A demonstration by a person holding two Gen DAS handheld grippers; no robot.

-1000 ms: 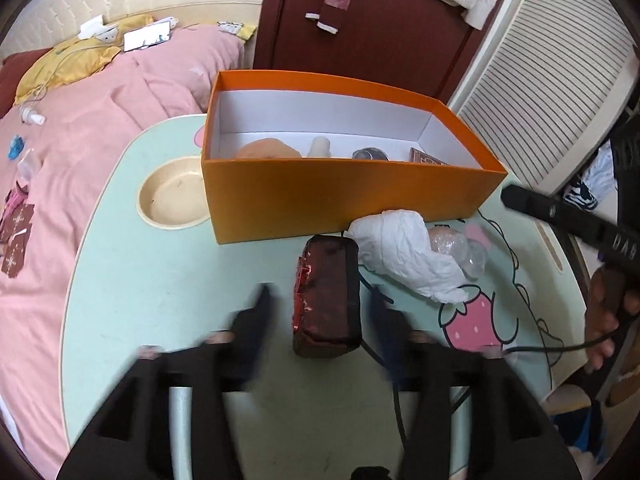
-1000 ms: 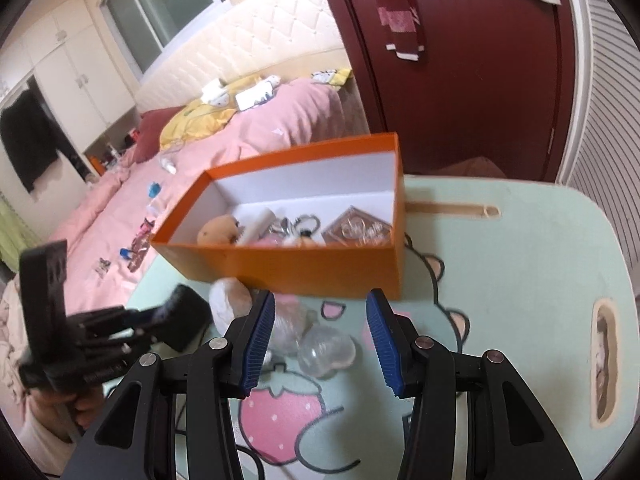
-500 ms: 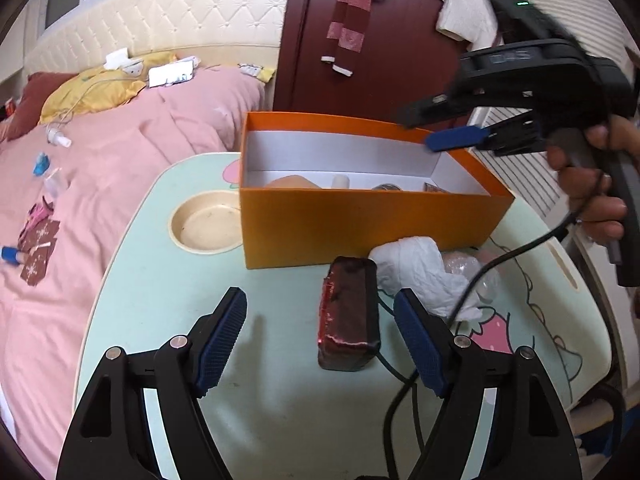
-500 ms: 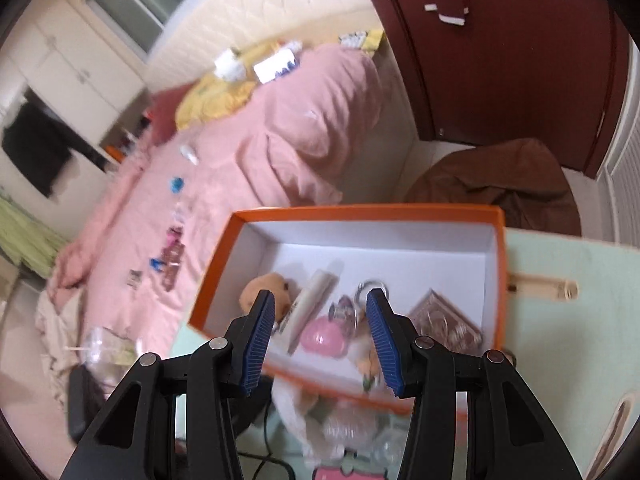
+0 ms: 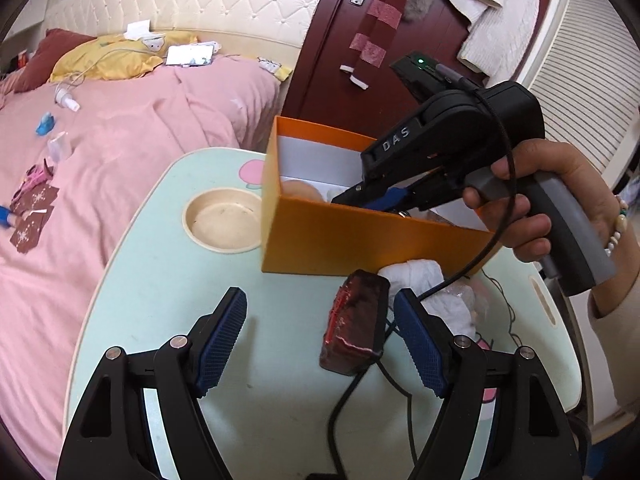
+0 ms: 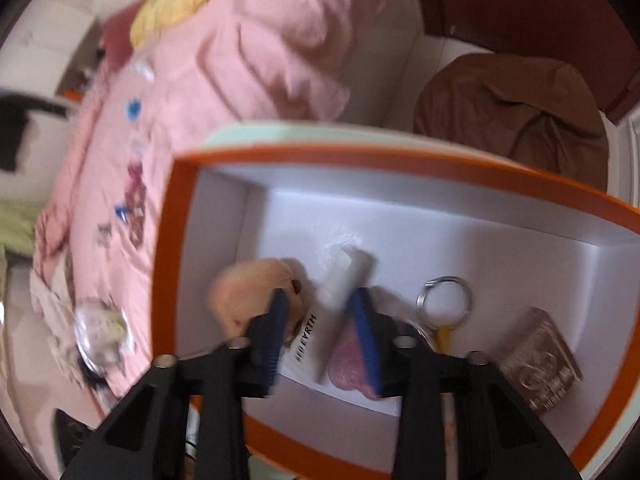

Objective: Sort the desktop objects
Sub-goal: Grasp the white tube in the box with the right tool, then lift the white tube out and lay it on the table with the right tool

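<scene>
A pale green table (image 5: pixel 168 320) carries an orange box (image 5: pixel 360 240) near its far edge; a round cream dish (image 5: pixel 224 222) sits just left of the box; a dark red packet (image 5: pixel 354 328) lies before it, touching a white cloth (image 5: pixel 436 292); a black cable (image 5: pixel 352 396) crosses the tabletop.

The right gripper (image 5: pixel 384 200) hides most of the box's (image 5: pixel 360 240) contents. The right wrist view is blurred throughout.

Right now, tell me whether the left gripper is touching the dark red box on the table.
Cannot tell. In the left wrist view the left gripper stands open and its right finger's tip overlaps the dark red box.
</scene>
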